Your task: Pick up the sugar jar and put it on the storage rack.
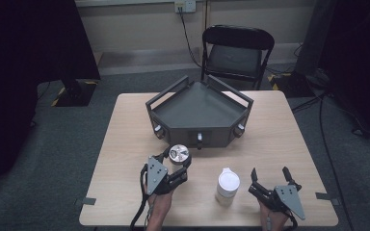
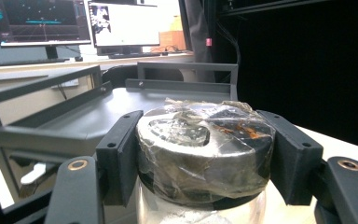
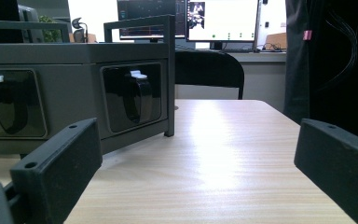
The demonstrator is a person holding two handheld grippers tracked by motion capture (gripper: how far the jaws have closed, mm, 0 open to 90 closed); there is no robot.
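My left gripper (image 1: 178, 160) is shut on a jar with a shiny silver lid (image 1: 178, 153), just in front of the dark grey tray. In the left gripper view the jar's lid (image 2: 205, 144), covered in crinkled clear film, sits clamped between the two black pads (image 2: 119, 156), with clear glass showing below it. My right gripper (image 1: 270, 174) rests open near the table's front right, and its pads (image 3: 58, 163) stand wide apart over bare wood. A white bottle with a white cap (image 1: 228, 185) stands upright between the two grippers.
A dark grey angular tray (image 1: 200, 115) with raised rails and round knobs on its front faces sits at the table's middle back. Its front panels (image 3: 74, 100) loom left of my right gripper. A black folding chair (image 1: 236, 53) stands behind the table.
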